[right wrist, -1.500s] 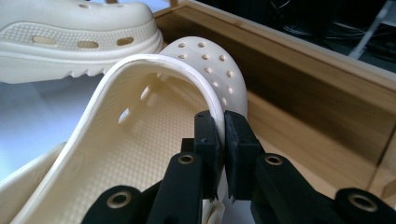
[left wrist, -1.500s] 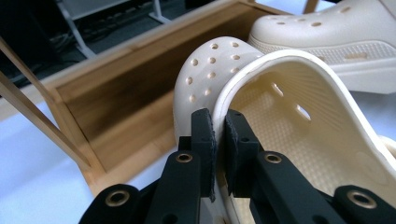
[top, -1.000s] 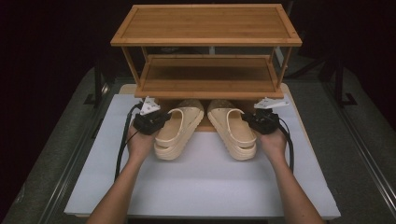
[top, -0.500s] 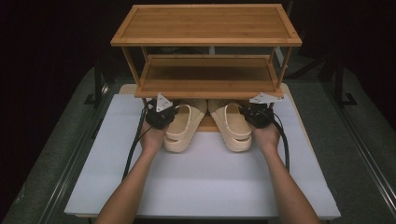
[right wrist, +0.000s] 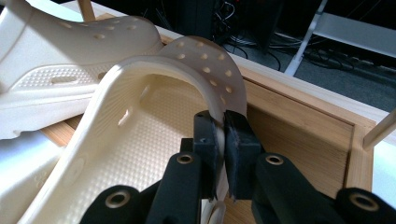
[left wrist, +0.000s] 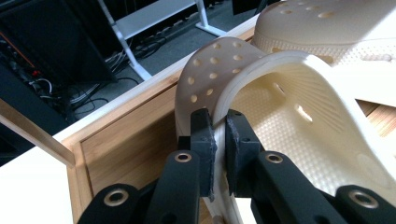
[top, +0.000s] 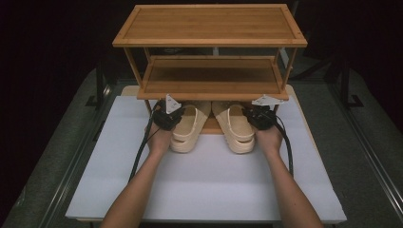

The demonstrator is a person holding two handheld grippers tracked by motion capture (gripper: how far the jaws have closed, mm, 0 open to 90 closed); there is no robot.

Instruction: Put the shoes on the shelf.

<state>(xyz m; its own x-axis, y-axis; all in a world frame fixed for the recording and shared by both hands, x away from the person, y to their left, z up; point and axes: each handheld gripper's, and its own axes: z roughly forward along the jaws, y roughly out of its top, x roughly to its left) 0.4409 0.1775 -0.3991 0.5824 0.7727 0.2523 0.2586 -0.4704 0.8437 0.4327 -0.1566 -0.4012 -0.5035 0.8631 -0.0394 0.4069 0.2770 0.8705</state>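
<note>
Left claw: black body, grey three-cornered plate on top, black cable trailing from it. Right claw: same build, plate and cable. Jaws: matte black, blocky pads with worn grey edges, brass-coloured ringed pivot screws on black link arms. Person: forearms bare, no sleeves, no gloves.

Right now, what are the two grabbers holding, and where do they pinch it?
Each hand-held gripper pinches one cream sandal: the left grips the left sandal by its strap edge, the right the right sandal likewise.
</note>
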